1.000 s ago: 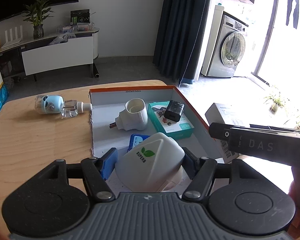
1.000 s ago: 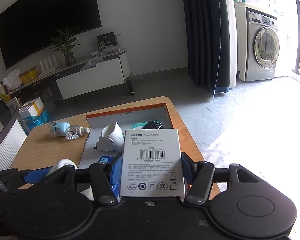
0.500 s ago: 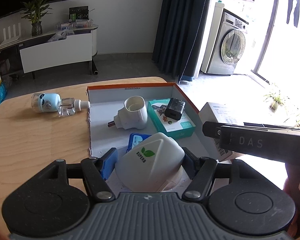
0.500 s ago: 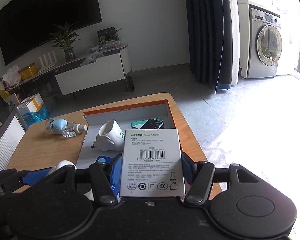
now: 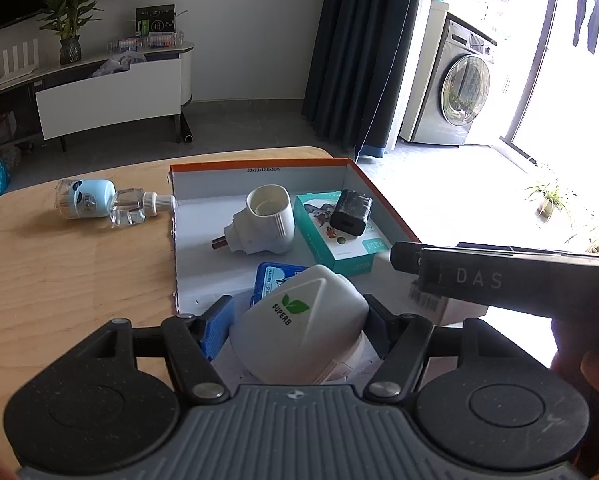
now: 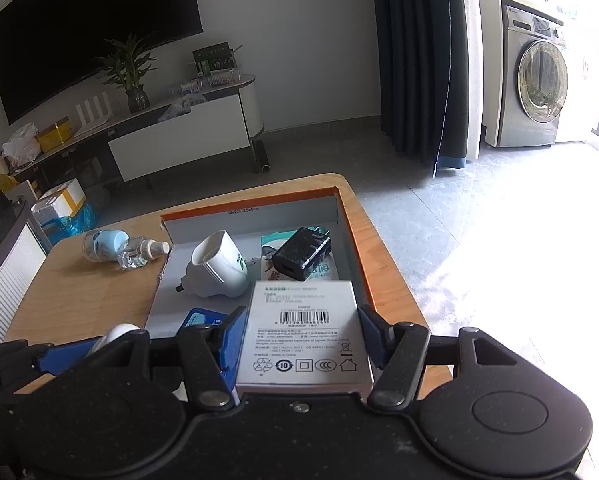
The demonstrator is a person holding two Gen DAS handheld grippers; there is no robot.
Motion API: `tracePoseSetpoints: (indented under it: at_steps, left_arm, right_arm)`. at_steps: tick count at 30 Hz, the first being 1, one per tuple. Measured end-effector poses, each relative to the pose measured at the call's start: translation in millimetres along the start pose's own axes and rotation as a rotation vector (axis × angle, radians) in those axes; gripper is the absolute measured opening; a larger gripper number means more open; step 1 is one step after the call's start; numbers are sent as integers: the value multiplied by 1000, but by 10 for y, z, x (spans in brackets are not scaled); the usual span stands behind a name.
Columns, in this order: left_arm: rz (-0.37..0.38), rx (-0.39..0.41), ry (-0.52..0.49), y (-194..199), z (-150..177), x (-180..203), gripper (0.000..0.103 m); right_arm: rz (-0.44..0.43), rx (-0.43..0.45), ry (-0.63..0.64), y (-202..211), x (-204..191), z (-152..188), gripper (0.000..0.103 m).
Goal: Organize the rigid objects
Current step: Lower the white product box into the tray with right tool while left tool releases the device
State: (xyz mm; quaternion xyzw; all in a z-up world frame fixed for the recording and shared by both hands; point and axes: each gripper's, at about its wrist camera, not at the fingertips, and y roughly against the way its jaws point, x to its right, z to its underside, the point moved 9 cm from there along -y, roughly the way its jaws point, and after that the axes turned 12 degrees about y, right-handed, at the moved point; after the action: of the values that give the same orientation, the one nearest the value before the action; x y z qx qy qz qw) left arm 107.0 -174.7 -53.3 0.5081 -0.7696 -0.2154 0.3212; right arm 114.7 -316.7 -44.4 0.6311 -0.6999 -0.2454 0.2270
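Observation:
My left gripper [image 5: 299, 316] is shut on a white plug-in device marked SUPERB [image 5: 299, 336], held over the near end of an open orange-rimmed cardboard box [image 5: 259, 164]. My right gripper [image 6: 301, 328] is shut on a flat white power-adapter box [image 6: 303, 336], its far end over the cardboard box's [image 6: 251, 202] near right corner. Inside lie a white plug-in heater [image 5: 267, 224], a teal packet [image 5: 339, 248] with a black charger [image 5: 349, 218] on top, and a blue tin [image 5: 273, 280]. A small bottle with a light-blue label [image 5: 99, 200] lies on the table left of the box.
The wooden table [image 5: 59, 280] ends just right of the cardboard box, with grey floor beyond. The right gripper's black side [image 5: 499, 276] crosses the left wrist view over the box's right rim. A TV cabinet, dark curtain and washing machine stand far behind.
The right gripper has edged forward and down over the cardboard box, and the white box in it now tips forward. The left gripper has stayed in place.

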Motion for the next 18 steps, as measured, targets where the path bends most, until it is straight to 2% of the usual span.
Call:
tracePoseSetpoints:
  at_steps: [11, 17, 18]
  left_arm:
    - [42, -9, -21, -114, -29, 166, 69]
    - [132, -30, -36, -134, -19, 367, 70]
    - [133, -23, -37, -124, -17, 382, 74]
  right_arm:
    - [59, 71, -49, 162, 247, -73, 75]
    - [80, 97, -64, 257, 322, -96, 76]
    - [80, 101, -64, 270, 323, -103, 76]
